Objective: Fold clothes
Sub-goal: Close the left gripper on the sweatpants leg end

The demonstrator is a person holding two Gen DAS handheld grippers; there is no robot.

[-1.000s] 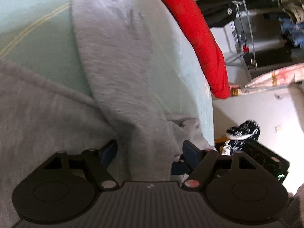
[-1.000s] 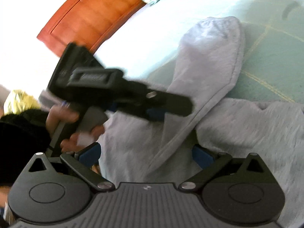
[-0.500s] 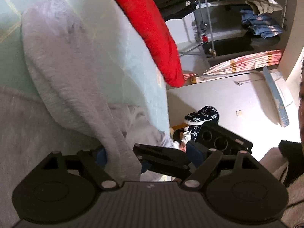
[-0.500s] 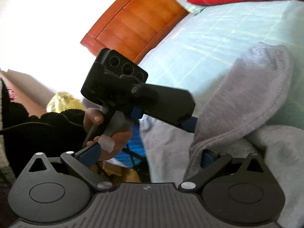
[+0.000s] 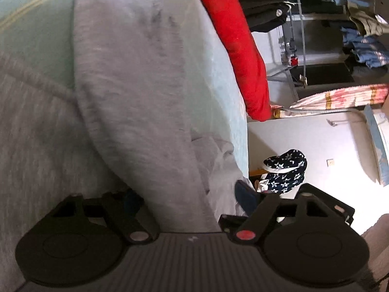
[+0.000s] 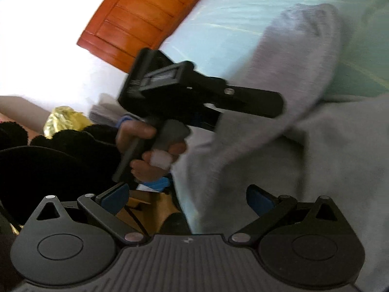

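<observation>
Left gripper (image 5: 187,194) has just been closing around the grey sleeve (image 5: 145,97), pads not visibly pinching it. Right gripper (image 6: 187,194) gapes empty over the sweatshirt (image 6: 328,158). Risk: sleeve slips free mid-fold and bunches near the bed (image 5: 218,73) edge

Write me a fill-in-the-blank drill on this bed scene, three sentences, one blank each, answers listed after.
1. The soft grey fleece garment lies on a pale ____ bedsheet.
2. The long padded item along the bed's far edge in the left wrist view is ____.
3. In the right wrist view, the person's hand grips the handle of the left gripper, and behind it stands a panelled headboard made of ____.

Missing words: green; red; wood
</observation>
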